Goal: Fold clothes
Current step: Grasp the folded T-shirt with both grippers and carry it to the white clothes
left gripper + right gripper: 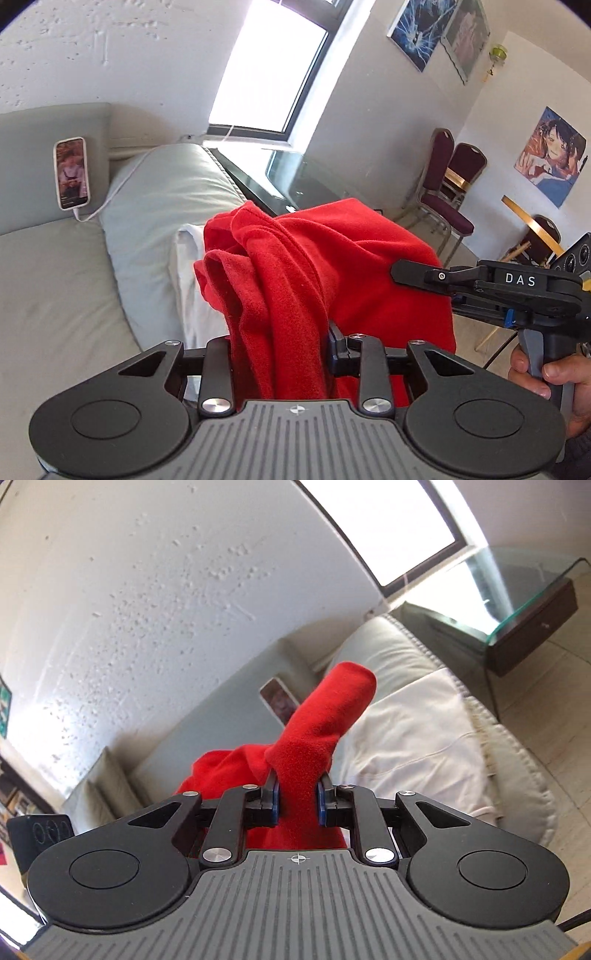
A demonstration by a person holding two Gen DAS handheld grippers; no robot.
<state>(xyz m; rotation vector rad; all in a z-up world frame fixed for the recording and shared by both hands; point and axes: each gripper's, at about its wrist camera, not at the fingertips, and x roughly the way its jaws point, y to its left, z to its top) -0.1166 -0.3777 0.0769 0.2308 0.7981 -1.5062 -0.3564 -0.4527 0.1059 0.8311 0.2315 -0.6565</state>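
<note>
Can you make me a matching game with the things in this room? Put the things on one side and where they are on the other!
Things:
1. red fleece garment
2. white smartphone
3. dark maroon padded chair
4. glass-topped side table

Places:
A. propped on the sofa backrest, cable plugged in
B. beside the sofa's end
C. pinched in both grippers' fingers
D. by the wall with posters

Pairs: 1-C, 2-A, 3-D, 4-B

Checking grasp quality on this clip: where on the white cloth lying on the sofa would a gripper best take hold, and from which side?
Probably the white cloth's corner nearest the sofa's front edge, approached from above on that open side. It lies flat and spread, so an edge pinches more easily than the middle. Both grippers are busy: left gripper and right gripper clamp the red garment.
</note>
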